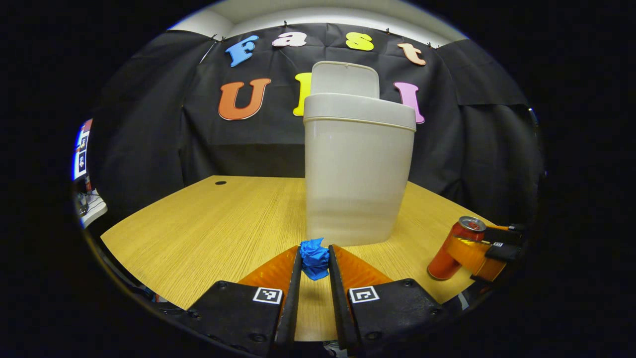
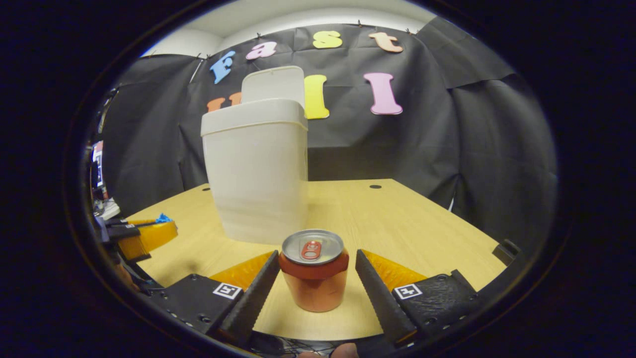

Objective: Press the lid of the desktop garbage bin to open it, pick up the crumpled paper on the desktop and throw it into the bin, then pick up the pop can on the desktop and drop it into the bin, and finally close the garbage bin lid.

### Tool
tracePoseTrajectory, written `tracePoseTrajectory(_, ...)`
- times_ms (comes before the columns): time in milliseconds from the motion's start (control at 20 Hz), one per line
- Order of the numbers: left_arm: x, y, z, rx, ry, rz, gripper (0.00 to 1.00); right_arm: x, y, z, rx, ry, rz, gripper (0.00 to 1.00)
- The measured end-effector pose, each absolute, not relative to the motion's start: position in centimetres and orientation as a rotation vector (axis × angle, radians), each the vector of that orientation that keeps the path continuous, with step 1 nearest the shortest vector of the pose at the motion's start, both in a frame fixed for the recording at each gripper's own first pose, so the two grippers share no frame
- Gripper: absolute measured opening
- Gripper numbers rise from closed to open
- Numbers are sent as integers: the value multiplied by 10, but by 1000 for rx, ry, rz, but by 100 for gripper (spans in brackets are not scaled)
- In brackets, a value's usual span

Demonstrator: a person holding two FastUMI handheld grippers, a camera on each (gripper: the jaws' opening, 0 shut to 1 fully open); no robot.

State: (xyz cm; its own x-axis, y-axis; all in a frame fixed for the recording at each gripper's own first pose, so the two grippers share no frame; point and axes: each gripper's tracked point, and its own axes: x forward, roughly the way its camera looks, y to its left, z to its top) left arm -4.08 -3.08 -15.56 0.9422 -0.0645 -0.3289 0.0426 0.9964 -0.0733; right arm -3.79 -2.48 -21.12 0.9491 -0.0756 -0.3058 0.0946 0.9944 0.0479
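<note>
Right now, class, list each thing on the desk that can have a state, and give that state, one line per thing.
Garbage bin: upright on the desk.
Bin lid: flipped up, open.
Crumpled paper: on the desk, pinched between the fingers of the left gripper.
Pop can: upright, tab unopened, standing between the fingers of the right gripper, gaps on both sides.
</note>
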Motion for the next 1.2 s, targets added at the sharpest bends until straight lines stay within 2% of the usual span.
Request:
tracePoseTrajectory(600, -3, -6, -54, -82, 134, -35, 35, -32, -19, -256, 68, 431, -100, 96)
tracePoseTrajectory(650, 1, -5, -44, -87, 114, -41, 38, -32, -20, -258, 64, 437, -100, 96)
tracePoseTrajectory(700, 5, -5, -33, -93, 96, -47, 35, -31, -20, -260, 69, 443, -98, 96)
tracePoseTrajectory(950, 27, -12, 24, -103, 17, -92, 34, -27, -23, -269, 87, 471, -98, 98)
tracePoseTrajectory(1050, 33, -18, 40, -118, -6, -114, 34, -26, -23, -270, 92, 472, -96, 94)
tracePoseTrajectory(1150, 42, -25, 51, -111, -16, -130, 34, -26, -20, -270, 86, 478, -87, 83)
tracePoseTrajectory(1200, 48, -27, 55, -104, -17, -136, 34, -26, -19, -268, 81, 478, -78, 84)
